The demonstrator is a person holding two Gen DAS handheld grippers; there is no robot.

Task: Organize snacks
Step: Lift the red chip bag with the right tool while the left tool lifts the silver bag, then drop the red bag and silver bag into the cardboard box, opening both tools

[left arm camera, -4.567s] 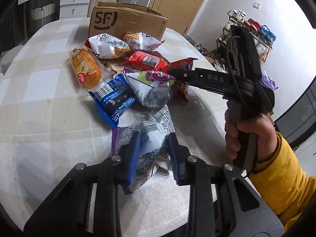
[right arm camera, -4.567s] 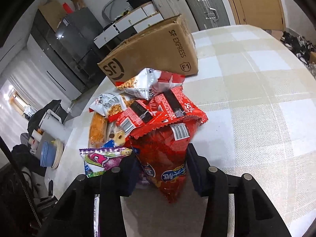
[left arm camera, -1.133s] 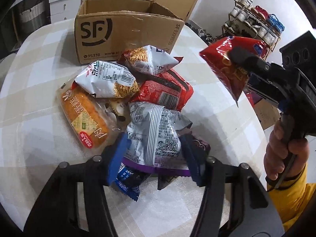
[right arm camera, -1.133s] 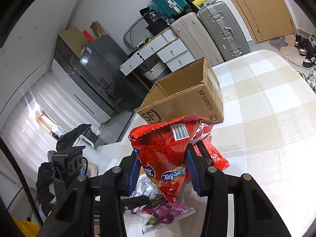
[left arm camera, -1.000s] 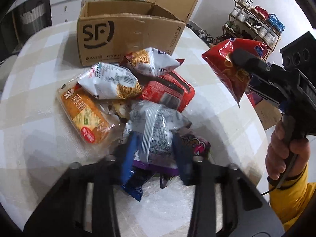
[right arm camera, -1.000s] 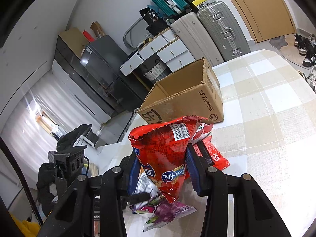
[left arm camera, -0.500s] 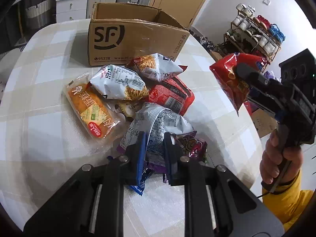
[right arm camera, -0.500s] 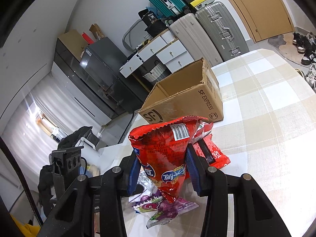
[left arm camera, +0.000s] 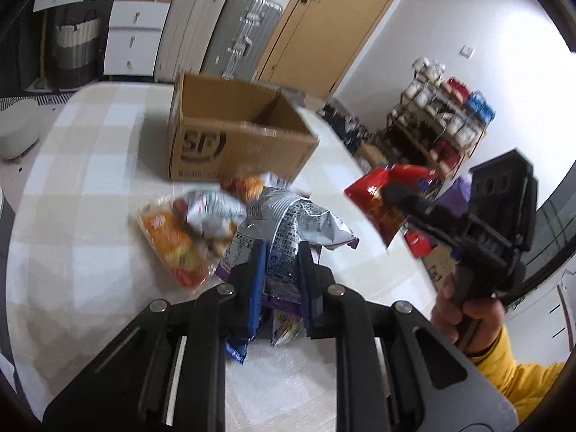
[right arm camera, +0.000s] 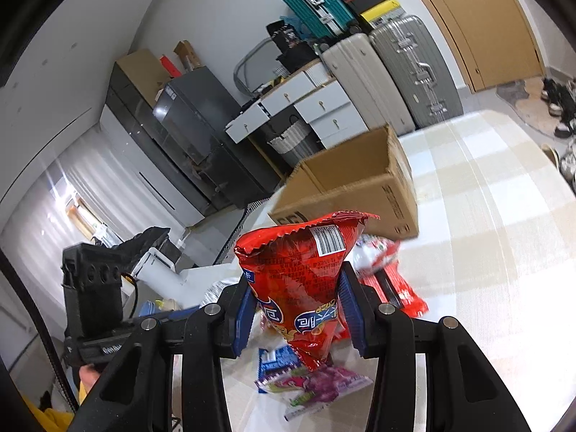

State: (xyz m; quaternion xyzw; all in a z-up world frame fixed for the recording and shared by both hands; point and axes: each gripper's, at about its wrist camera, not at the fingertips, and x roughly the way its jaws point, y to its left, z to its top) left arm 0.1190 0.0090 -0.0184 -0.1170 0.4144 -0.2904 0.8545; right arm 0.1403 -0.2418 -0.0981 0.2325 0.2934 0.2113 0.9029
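My left gripper (left arm camera: pixel 281 270) is shut on a silver snack bag (left arm camera: pixel 288 226) and holds it lifted above the pile. My right gripper (right arm camera: pixel 297 307) is shut on a red chip bag (right arm camera: pixel 300 270) and holds it in the air; the bag also shows in the left wrist view (left arm camera: pixel 381 198). An open cardboard SF box (left arm camera: pixel 234 140) stands on the table behind the pile, also in the right wrist view (right arm camera: pixel 360 183). An orange bag (left arm camera: pixel 169 241), a red bag (right arm camera: pixel 392 288) and a purple bag (right arm camera: pixel 316 385) lie on the table.
The checked tablecloth (left arm camera: pixel 90 187) covers the table. Suitcases (right arm camera: pixel 410 68) and white drawers (left arm camera: pixel 133 39) stand behind it. A shoe rack (left arm camera: pixel 442 118) is at the right. The table edge runs close on the right in the left wrist view.
My left gripper closed on the silver bag and lifted it up from the pile. My right gripper kept the red bag in the air and rose a little.
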